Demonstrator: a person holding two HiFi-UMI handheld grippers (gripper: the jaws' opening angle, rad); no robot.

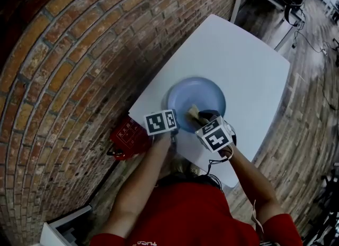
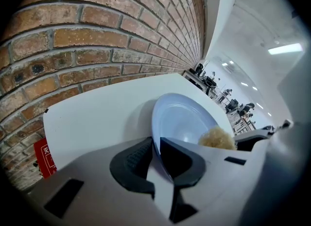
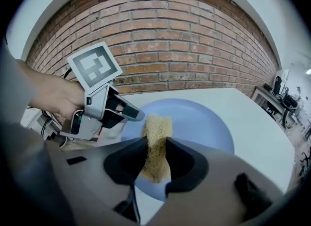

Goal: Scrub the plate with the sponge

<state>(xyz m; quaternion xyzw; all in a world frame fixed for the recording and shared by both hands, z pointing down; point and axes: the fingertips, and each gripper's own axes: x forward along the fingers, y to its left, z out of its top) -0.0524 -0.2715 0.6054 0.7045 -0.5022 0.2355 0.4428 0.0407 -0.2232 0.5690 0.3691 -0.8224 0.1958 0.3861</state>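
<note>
While the right gripper (image 3: pixel 156 148) has its jaws squeezed tight on the tan sponge (image 3: pixel 155 132), holding it down on the blue plate (image 1: pixel 204 94) near the plate's 6 o'clock edge, the left gripper (image 2: pixel 156 145) is pinching the rim at roughly 7 o'clock, jaws almost closed on that thin edge. Plate's sitting mid white table (image 1: pixel 243 54), brick wall (image 1: pixel 63 54) off at 9 o'clock, red object (image 1: pixel 127 136) around 8.
</note>
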